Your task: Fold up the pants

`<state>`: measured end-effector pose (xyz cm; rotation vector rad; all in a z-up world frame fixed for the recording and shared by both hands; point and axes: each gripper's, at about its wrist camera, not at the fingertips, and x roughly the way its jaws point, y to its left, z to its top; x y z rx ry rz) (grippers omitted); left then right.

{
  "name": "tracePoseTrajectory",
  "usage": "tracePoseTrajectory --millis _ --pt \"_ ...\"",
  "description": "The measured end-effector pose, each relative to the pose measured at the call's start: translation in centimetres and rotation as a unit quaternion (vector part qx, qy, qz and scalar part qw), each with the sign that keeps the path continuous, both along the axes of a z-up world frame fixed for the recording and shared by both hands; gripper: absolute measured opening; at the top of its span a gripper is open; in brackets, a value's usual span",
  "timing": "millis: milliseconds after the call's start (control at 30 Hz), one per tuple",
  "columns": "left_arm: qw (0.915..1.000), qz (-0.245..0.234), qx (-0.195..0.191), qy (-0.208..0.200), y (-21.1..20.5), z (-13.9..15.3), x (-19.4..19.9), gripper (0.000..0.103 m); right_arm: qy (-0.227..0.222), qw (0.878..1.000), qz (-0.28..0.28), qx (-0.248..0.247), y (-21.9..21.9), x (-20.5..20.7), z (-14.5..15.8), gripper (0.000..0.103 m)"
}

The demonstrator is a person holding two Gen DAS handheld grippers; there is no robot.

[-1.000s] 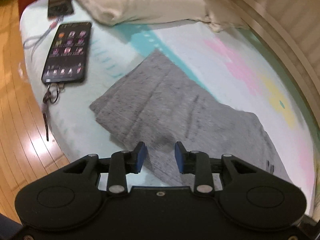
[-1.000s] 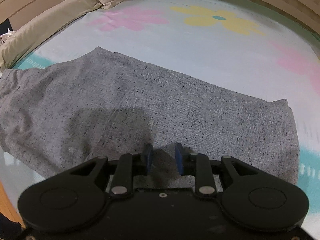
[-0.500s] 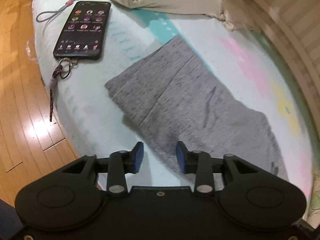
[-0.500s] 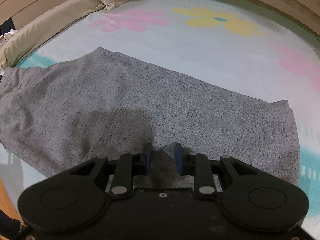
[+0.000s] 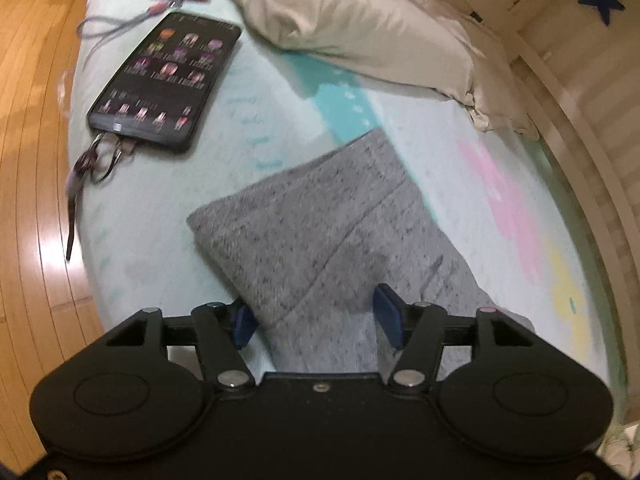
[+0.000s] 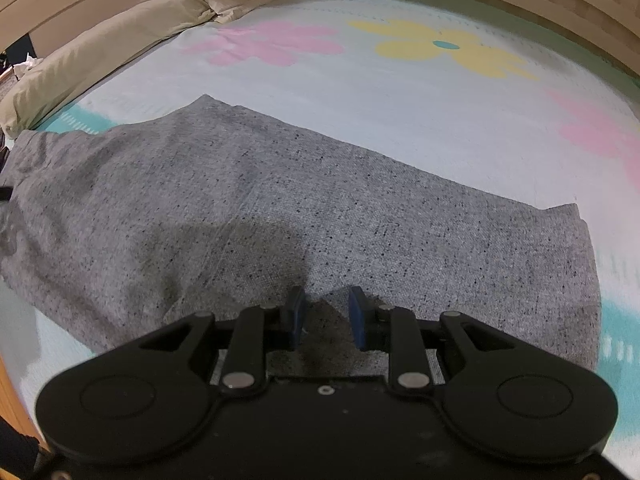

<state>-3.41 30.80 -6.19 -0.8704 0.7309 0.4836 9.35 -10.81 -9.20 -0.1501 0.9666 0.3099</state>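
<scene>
- Nearest, the left tool [image 5: 316, 318] has its jaws wide apart, straddling an edge of the grey pants [image 5: 320, 240].
- Likewise, the right tool [image 6: 326, 314] is parted, resting over the pants' near edge.
- Pants lie flat on the bed [image 6: 400, 120] by its near edge.
- Farther off, a phone [image 5: 164, 80] and pillow [image 5: 352, 36] sit toward the bed's end.

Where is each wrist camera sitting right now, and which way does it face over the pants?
Left wrist: on the left gripper, looking along open fingers at the pants, phone and pillow.
Right wrist: on the right gripper, low over the pants, facing the flowered sheet, fingers open.
Shared: the pants, sheet and pillow.
</scene>
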Motion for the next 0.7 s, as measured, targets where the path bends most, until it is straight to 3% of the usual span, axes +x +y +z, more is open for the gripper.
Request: tracePoseTrajectory --millis 133,200,267,300,500,700 --pt "0.9994 0.021 -0.018 -0.019 0.4 -0.2 -0.1 0.065 -0.004 1.000 0.002 0.006 -0.3 -0.2 0.0 0.026" --pt "0.9983 0.039 -0.036 -0.025 0.8 -0.1 -0.3 0.053 -0.004 1.000 0.004 0.009 -0.5 -0.2 0.1 0.026" --pt "0.9963 0.034 -0.061 -0.049 1.2 -0.1 -0.5 0.031 -0.004 1.000 0.005 0.013 -0.7 -0.2 0.2 0.026" --pt "0.9955 0.031 -0.064 -0.063 1.1 0.2 -0.7 0.029 -0.003 1.000 0.005 0.014 -0.8 -0.2 0.2 0.026" --pt "0.9946 -0.016 0.006 -0.102 -2.2 5.5 -0.5 0.027 0.003 1.000 0.005 0.027 -1.5 -0.5 0.6 0.026" --pt "0.9815 -0.099 0.071 -0.148 -8.7 11.3 0.4 0.027 0.006 0.999 -0.009 0.038 -3.1 -0.8 1.1 0.026"
